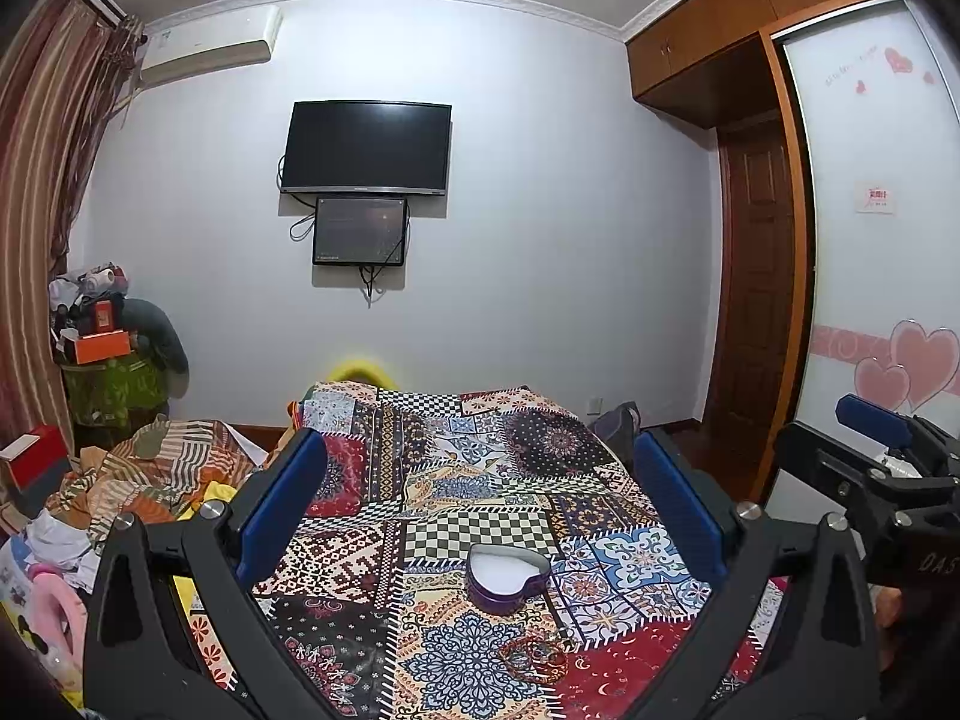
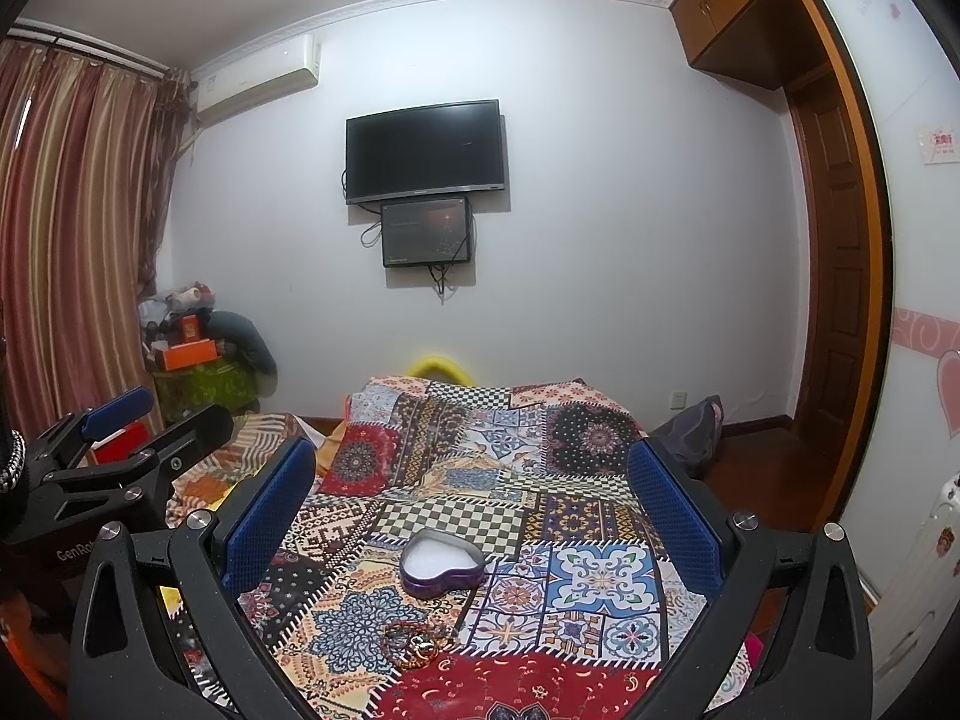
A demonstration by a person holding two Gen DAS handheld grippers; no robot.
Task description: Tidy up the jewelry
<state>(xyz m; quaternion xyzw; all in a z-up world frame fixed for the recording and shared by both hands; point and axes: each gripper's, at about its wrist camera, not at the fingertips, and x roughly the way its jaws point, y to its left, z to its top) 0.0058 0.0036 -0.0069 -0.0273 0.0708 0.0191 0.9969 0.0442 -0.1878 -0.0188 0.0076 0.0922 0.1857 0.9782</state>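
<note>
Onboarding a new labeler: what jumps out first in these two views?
The loud patchwork cloth fills the middle of both views. On it stands an open purple heart-shaped tin with a white lining, and nearer the cameras lies a small heap of beaded bracelets. Both the left hand-held gripper and the right hand-held gripper are wide open and empty, framing the tin.

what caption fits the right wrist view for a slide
Open right hand-held gripper above a patchwork bedspread, framing an open heart-shaped tin and beaded bracelets.
</note>
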